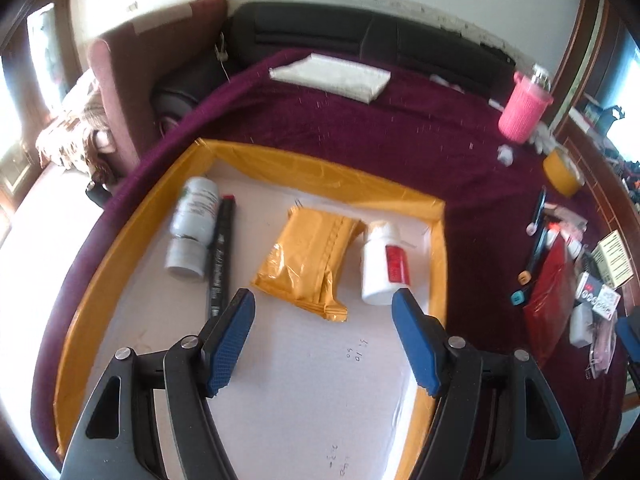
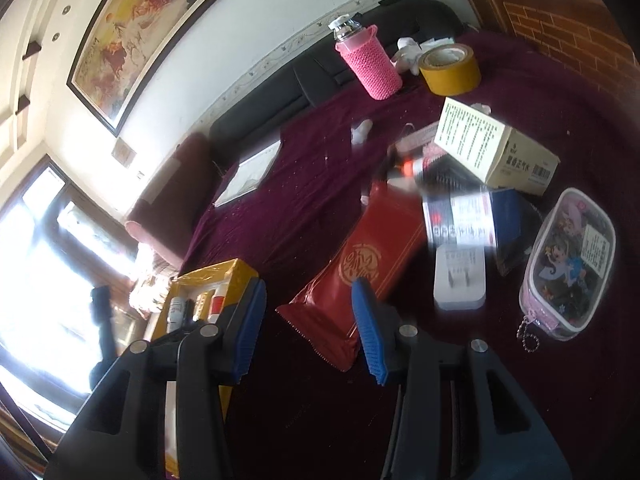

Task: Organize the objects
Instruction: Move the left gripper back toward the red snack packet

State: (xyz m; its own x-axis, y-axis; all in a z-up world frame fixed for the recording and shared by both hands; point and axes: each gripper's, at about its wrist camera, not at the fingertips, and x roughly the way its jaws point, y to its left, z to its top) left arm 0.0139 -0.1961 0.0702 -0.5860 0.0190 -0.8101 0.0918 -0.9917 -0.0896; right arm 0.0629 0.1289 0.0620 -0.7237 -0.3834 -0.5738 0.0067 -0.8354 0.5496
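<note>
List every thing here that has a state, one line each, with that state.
left tongs: open, empty, over the tray
right tongs: open, empty, over the red packet
yellow-walled tray: holds four items
grey-capped bottle: lying down, cap on
black marker: lying flat, beside that bottle
yellow pouch: lying flat, sealed
white bottle: on its side, capped
red packet: flat on the cloth, unopened
pink-sleeved bottle: upright, capped

Yellow-rimmed tray (image 1: 320, 174) holds two white bottles, black marker, yellow packet, all lying flat.
</note>
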